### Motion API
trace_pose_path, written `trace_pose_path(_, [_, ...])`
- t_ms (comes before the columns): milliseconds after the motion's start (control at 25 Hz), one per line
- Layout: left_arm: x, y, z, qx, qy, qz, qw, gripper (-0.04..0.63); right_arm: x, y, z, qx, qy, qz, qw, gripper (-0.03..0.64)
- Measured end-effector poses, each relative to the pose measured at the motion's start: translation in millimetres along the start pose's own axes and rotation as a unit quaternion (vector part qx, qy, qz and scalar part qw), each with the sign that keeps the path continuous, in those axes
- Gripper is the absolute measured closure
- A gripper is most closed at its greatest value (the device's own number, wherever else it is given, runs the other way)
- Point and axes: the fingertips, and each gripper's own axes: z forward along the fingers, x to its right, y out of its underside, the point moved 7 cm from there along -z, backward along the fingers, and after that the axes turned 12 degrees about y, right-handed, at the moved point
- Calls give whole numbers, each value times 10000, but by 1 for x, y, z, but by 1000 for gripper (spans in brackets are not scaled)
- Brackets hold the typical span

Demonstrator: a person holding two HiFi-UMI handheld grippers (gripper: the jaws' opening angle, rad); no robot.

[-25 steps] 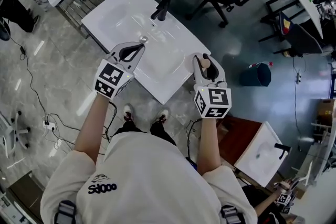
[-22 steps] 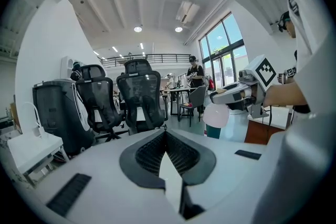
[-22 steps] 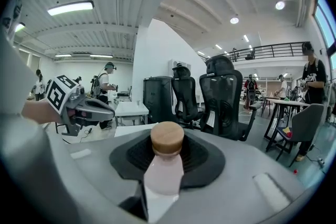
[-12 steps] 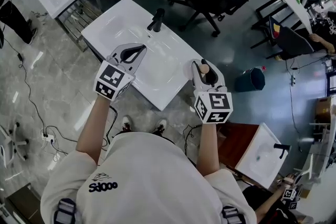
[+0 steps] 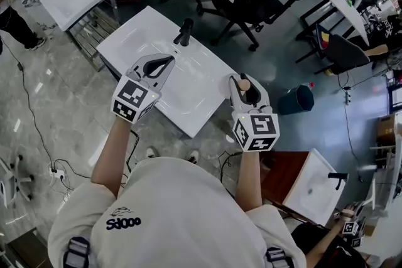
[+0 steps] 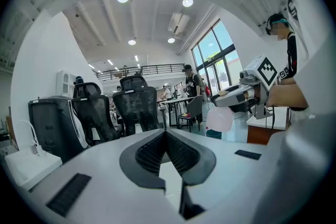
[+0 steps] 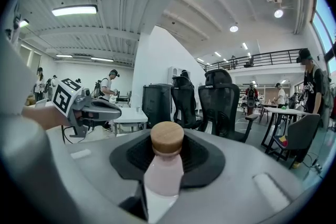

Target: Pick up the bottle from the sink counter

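Wood-coloured cap and pale pink body mark the bottle (image 5: pixel 245 80), which in the head view stands between the jaws of the right tongs (image 5: pixel 246 86), off the white sink surface (image 5: pixel 188 94) and just past its right corner. The left tongs (image 5: pixel 168 58) hang over the basin, on the near side of the tap (image 5: pixel 184 31). In the left gripper view we see those jaws pressed together with nothing between them. At far right it also shows the other tongs carrying the bottle in the air, which the head view only hints at. The right gripper view shows the grip itself: the jaws are partly closed on the bottle's body, and the cap stands free and upright above them. We judge the bottle small and light, probably smooth plastic, stiff enough but apt to slip or swivel. The hold therefore belongs on the straight body, not on the neck or cap. No view tells us how full it is.
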Motion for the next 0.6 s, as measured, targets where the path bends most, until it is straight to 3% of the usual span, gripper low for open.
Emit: trace_pose_path(600, [16, -31, 0, 312, 233, 220, 9990, 591, 0, -18, -26, 172, -22, -90, 9998, 487])
